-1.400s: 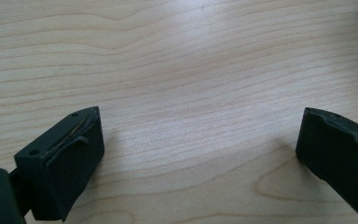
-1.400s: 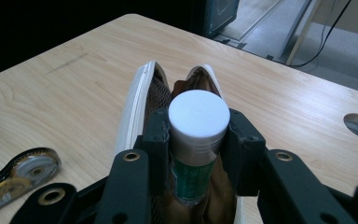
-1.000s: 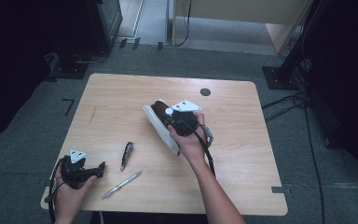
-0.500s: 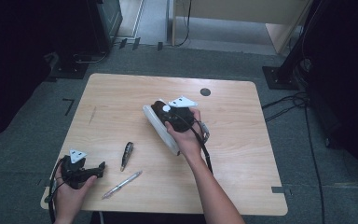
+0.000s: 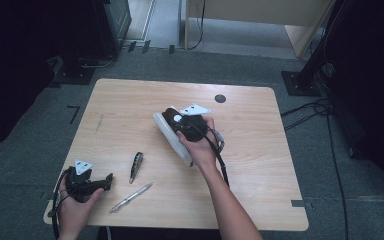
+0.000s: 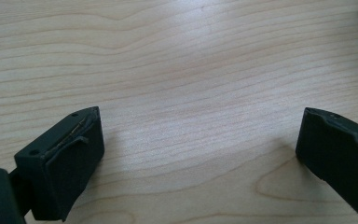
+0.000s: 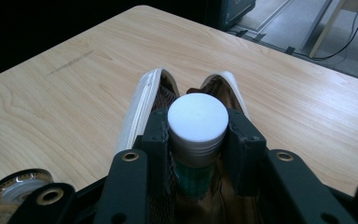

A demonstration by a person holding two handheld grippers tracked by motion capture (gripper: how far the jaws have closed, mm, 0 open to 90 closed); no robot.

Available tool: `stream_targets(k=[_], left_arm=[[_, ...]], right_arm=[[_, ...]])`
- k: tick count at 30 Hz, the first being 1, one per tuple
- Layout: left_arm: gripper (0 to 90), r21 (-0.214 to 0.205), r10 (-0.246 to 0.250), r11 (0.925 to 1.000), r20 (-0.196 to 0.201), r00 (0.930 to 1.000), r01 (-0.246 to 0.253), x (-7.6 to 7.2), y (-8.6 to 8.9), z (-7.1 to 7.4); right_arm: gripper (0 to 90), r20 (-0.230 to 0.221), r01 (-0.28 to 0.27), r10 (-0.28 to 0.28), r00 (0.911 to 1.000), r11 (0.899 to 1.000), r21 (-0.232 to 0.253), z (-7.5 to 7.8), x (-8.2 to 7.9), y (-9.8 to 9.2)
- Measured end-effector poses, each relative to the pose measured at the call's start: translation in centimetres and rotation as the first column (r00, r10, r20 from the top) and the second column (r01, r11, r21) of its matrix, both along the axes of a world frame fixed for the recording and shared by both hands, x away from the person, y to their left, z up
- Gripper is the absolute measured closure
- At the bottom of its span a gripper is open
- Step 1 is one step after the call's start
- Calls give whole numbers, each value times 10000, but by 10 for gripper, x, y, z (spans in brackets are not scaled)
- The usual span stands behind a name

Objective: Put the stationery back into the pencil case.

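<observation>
— What's at the near left of the table [image 5: 260, 165]?
— The left gripper [image 5: 105, 181] rests there, jaws spread wide over bare wood. Just right of it lie a small dark tool [image 5: 136, 166] and a pen [image 5: 131, 197].
— And at the middle?
— The right gripper [image 7: 197, 128] is clamped on a white-capped bottle [image 7: 197, 122], holding it inside the open pencil case [image 5: 170, 136] lying mid-table.
</observation>
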State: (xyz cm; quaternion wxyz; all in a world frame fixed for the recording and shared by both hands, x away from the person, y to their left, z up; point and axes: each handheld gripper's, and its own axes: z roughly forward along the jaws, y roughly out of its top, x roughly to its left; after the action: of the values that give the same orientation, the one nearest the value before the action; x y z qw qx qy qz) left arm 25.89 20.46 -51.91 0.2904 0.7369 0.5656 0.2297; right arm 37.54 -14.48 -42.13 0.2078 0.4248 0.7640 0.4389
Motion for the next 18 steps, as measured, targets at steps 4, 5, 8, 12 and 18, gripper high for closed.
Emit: stream_targets(k=[4,5,8,12,18], left_arm=[[12,2,-1,10000,-1,10000,1,0,0,0],[12,3,-1,10000,-1,10000,1,0,0,0],[12,6,-12,10000,-16,10000,12,0,0,0],[12,6,-12,10000,-16,10000,12,0,0,0],[12,0,-6,10000,-3,10000,6,0,0,0]], right_arm=[[642,-93,9,-8,10000,10000,31,-3,-2,-1],[641,-99,8,-8,10000,10000,43,-4,-2,-2],[692,-111,-44,46,9999,9999,111,-3,-3,-4],[790,-98,-47,46,9999,10000,-66,0,-7,-5],[797,-38,-66,65,10000,9999,-93,1,-10,-7]])
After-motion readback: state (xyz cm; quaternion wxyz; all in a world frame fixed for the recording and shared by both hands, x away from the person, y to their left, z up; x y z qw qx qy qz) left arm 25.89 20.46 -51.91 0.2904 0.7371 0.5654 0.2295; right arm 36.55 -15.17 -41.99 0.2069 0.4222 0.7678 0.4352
